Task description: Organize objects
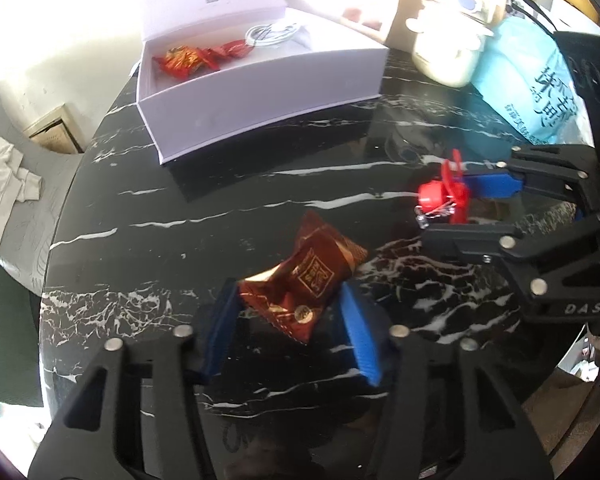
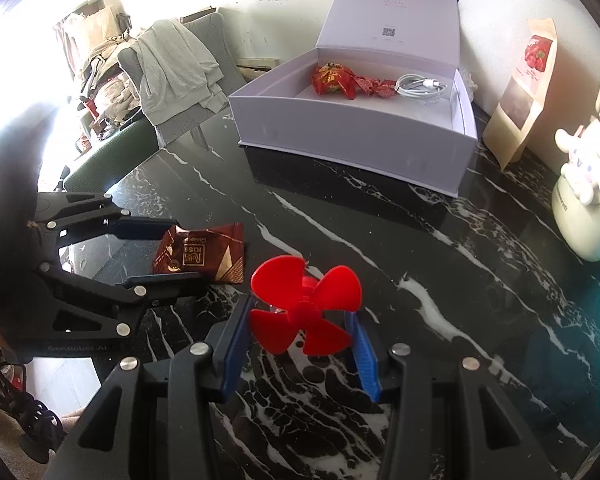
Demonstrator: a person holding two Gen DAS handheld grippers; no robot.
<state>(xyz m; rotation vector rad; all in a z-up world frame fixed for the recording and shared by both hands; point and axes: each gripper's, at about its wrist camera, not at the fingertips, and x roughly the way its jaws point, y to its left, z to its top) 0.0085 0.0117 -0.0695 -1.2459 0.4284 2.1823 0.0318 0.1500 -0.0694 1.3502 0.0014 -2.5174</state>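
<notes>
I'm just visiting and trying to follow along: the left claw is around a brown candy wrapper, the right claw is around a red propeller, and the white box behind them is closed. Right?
Nearly. The white box is open, not closed: the right wrist view shows its lid raised, with red candies and a coiled white cable inside. The rest holds: the left claw is around the brown candy wrapper, the right claw around the red propeller.

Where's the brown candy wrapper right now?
The brown foil candy wrapper lies on the black marble table between the left gripper fingers, left of the red propeller fan and in front of the open white box.
</notes>
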